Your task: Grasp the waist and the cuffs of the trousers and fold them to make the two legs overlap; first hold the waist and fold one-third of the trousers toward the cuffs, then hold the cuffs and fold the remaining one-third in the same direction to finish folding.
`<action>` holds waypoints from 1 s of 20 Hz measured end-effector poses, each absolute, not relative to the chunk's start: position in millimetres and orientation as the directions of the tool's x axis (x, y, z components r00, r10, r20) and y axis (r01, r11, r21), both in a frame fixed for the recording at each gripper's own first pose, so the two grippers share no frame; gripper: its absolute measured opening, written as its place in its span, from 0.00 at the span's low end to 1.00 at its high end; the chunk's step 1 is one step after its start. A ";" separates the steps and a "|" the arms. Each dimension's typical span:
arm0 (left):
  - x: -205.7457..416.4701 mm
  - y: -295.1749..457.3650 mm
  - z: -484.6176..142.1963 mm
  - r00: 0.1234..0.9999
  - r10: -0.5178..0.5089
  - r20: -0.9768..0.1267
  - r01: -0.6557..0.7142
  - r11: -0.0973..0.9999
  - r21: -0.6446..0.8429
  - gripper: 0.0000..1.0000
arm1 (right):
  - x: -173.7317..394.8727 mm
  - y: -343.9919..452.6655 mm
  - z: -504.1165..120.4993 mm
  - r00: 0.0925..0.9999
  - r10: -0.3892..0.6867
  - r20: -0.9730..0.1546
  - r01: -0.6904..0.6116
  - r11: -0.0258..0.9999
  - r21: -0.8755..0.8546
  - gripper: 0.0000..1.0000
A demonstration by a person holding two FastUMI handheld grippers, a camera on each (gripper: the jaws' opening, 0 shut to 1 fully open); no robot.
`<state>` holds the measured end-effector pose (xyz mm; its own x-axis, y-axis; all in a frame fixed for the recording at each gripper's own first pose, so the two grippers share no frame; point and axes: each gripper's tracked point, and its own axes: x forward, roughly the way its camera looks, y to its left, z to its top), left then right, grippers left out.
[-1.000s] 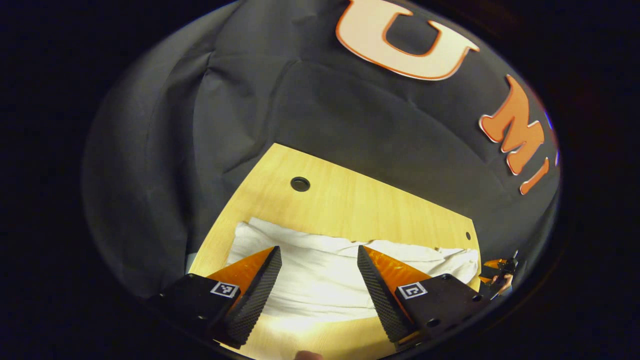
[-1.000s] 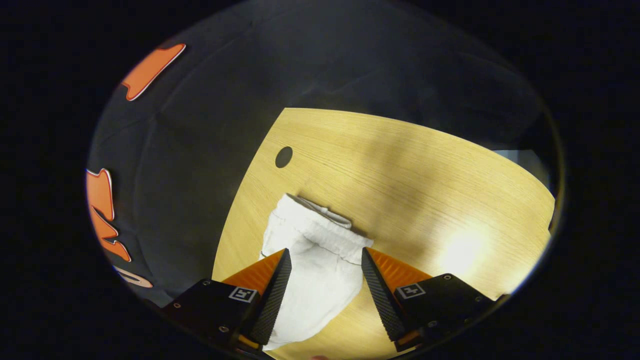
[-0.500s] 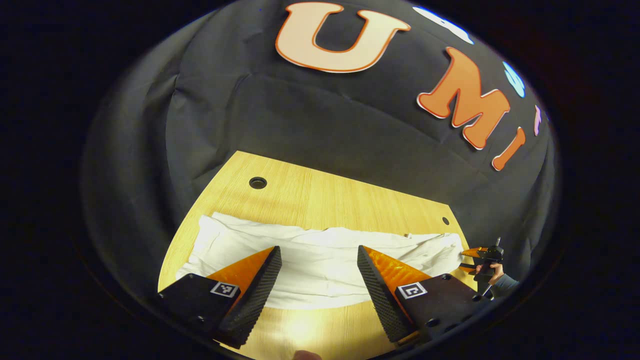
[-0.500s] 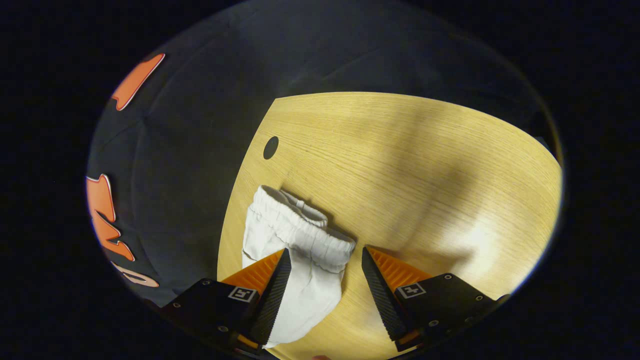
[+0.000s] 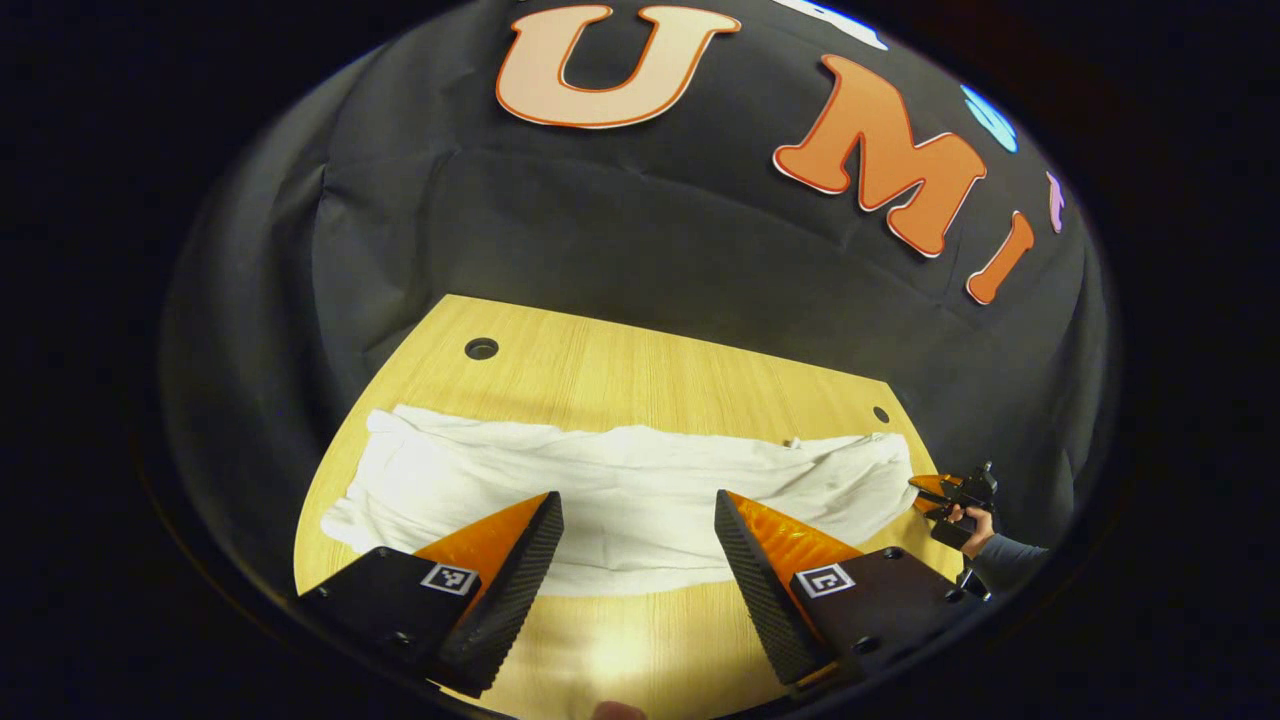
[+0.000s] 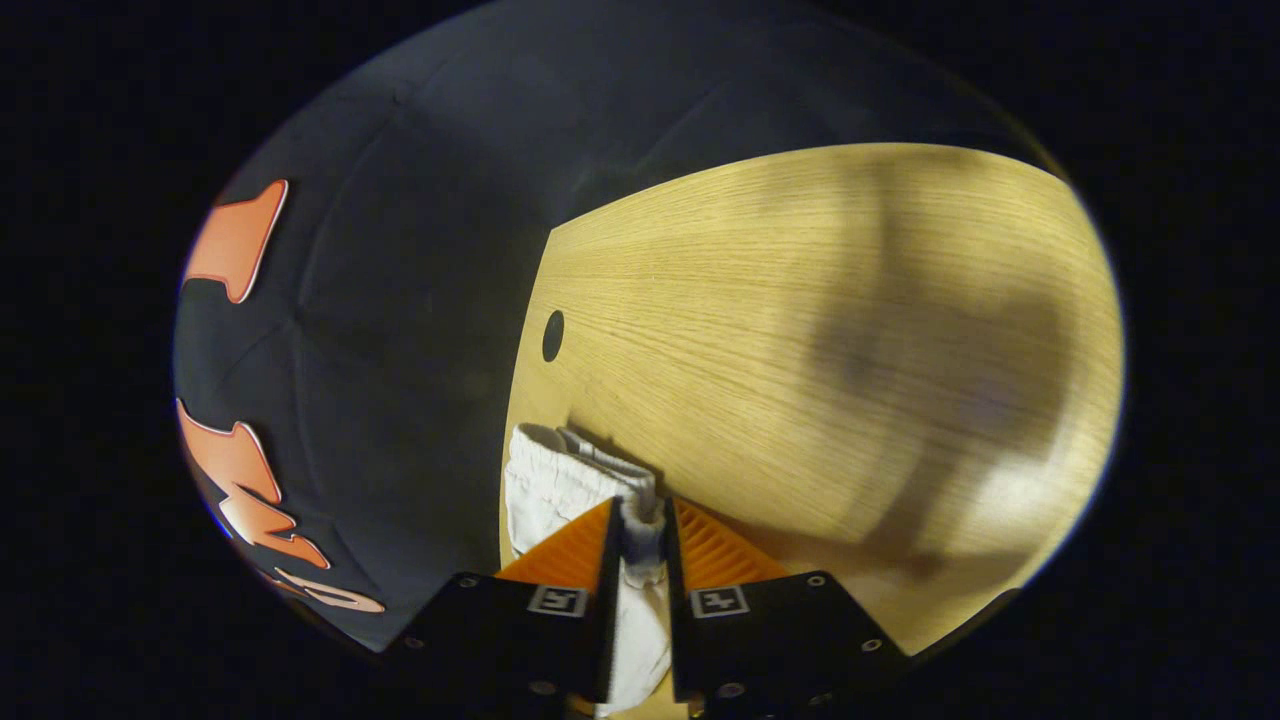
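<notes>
The white trousers [image 5: 620,495] lie stretched out flat across the wooden table [image 5: 640,375] in the left gripper view, a long creased band running from about 9 o'clock to 3 o'clock, legs already laid one over the other. The fabric is soft and wrinkled, with a gathered elastic waistband [image 6: 560,465] that shows ruffled in the right gripper view.

The left gripper [image 5: 638,540] hovers above the middle of the trousers with its fingers spread wide apart, nothing between them; the near hem of the cloth shows in the gap, at 12 o'clock from the tips. Bare table lies below that at 6 o'clock.

The right gripper [image 6: 640,520] has its fingers drawn close together and clamped on the near corner of the waistband, a pinch of white cloth squeezed between them. The rest of the waistband spreads off toward 10 o'clock from the tips, lying on the table near its edge. A round hole [image 6: 552,335] in the tabletop sits farther off at 11 o'clock.

In the left gripper view, the right gripper [image 5: 950,492] and the hand [image 5: 972,520] holding it appear at 3 o'clock, at the waist end of the trousers.
</notes>
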<state>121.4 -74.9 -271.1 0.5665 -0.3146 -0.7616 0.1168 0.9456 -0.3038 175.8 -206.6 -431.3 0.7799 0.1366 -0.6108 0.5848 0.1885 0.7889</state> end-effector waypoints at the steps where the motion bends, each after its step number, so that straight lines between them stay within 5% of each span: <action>1: 116.8 -75.8 -270.6 0.567 -0.309 -0.764 0.113 0.947 -0.300 1.00 | 176.6 -208.0 -432.4 0.785 0.120 -0.607 0.577 0.212 0.789 0.15; 7: 93.8 -77.6 -263.9 0.578 -0.291 -0.762 0.064 0.948 -0.313 1.00 | 179.8 -202.5 -397.7 0.843 0.116 -0.525 0.504 0.169 0.847 0.05; 20: 59.3 -32.0 -230.4 0.678 -0.137 -0.722 -0.039 0.974 -0.221 0.99 | 156.3 -157.8 -303.7 0.906 0.195 -0.375 0.352 0.145 0.925 0.05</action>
